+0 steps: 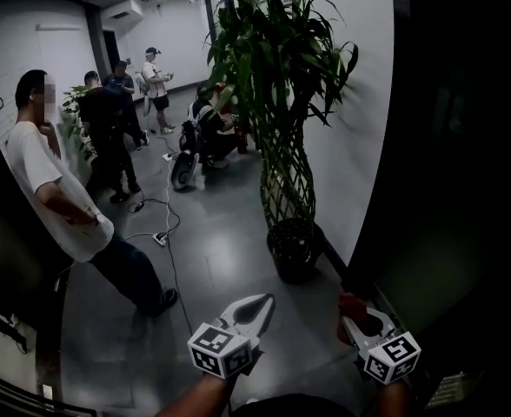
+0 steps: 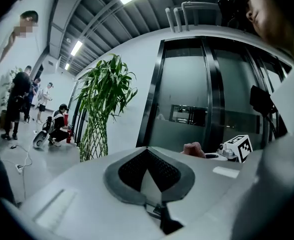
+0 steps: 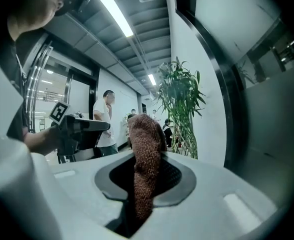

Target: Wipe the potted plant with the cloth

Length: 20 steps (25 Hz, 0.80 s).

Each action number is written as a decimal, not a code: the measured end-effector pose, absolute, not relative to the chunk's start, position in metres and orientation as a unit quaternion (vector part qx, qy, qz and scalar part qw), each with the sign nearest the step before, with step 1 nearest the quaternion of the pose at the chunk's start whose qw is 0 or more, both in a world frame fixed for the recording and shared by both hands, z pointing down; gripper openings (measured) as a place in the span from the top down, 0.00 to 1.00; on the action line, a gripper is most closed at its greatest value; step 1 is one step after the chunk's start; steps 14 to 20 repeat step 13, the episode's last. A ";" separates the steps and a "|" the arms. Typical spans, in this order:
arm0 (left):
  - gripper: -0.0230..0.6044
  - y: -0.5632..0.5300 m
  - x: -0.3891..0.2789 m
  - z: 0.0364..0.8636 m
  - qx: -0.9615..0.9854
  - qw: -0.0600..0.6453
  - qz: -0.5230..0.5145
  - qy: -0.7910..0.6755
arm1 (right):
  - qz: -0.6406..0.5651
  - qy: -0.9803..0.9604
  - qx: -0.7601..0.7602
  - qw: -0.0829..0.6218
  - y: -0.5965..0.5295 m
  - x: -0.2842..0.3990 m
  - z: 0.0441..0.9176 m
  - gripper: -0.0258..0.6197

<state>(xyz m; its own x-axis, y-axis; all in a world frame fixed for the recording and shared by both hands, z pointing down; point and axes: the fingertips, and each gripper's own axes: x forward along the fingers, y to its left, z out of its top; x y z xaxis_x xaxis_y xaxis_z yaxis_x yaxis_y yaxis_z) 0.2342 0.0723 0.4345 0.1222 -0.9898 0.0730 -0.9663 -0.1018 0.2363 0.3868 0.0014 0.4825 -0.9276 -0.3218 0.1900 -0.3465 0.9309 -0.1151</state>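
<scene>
Site: corridor with a grey polished floor [image 1: 229,259] and a plain white wall [image 1: 364,146] along its right side

Against that wall stood the task's thing, a tall green bamboo-like potted plant [image 1: 273,68] with lattice-braided stems, rooted in a dark round pot [image 1: 295,248]. It stood ahead of both tools and well apart from them. From the left tool's camera the potted plant [image 2: 104,96] looked far off, and from the right tool's camera the potted plant [image 3: 182,104] was likewise beyond reach

A bystander in a white T-shirt [image 1: 56,194] stood at the left with arms folded. A small group of other people [image 1: 121,102] stood and crouched farther down the corridor. A white power strip [image 1: 161,238] lay on the floor on its cable, left of the pot

The white left gripper [image 1: 260,306], with a marker cube behind it, had its jaws pressed together and carried nothing; the left gripper [image 2: 147,156] showed its dark pads meeting. The white right gripper [image 1: 353,323] was clamped on a reddish-brown knitted cloth [image 3: 146,134], which stood up out of the jaws in a folded lump; from the head view the cloth [image 1: 352,305] showed only as a red tuft

Progress, as judged: the cloth was in hand, so the pick-up looked done. No leaf or stem was touched. All of the wiping was left: close the gap to the plant, bring cloth to foliage, wipe. The empty left tool seemed free to steady a leaf
</scene>
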 end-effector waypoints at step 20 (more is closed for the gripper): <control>0.94 0.088 0.225 0.446 0.733 0.113 -0.048 -0.669 | 0.070 -0.978 0.176 0.093 0.010 0.389 0.484 0.87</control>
